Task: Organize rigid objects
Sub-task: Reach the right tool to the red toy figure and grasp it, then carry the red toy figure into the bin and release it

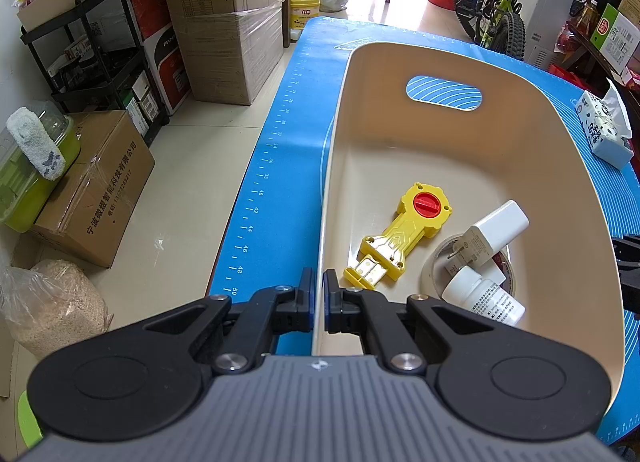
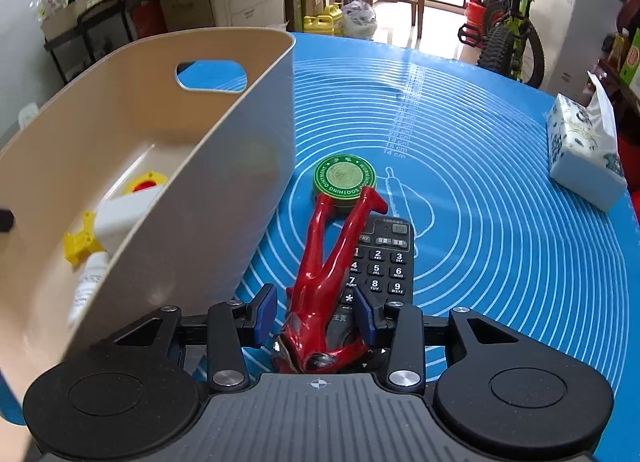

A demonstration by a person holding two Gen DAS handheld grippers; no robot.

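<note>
My left gripper (image 1: 319, 294) is shut on the near left wall of the beige bin (image 1: 440, 61). Inside the bin lie a yellow toy with a red knob (image 1: 404, 229), a white charger (image 1: 496, 232), a white bottle (image 1: 484, 298) and a tape roll (image 1: 434, 262). In the right wrist view, my right gripper (image 2: 316, 312) stands open around the torso of a red figure (image 2: 324, 262), its pads clear of it. The figure lies partly across a black remote (image 2: 384, 262), and its feet reach a green round tin (image 2: 344, 179). The bin's outer wall (image 2: 224, 197) rises just left of it.
A blue mat (image 2: 480, 181) with white rings covers the table. A tissue pack (image 2: 580, 149) sits at its far right edge. Cardboard boxes (image 1: 224, 21), a black shelf cart and a bicycle (image 1: 500, 1) stand on the floor beyond the table.
</note>
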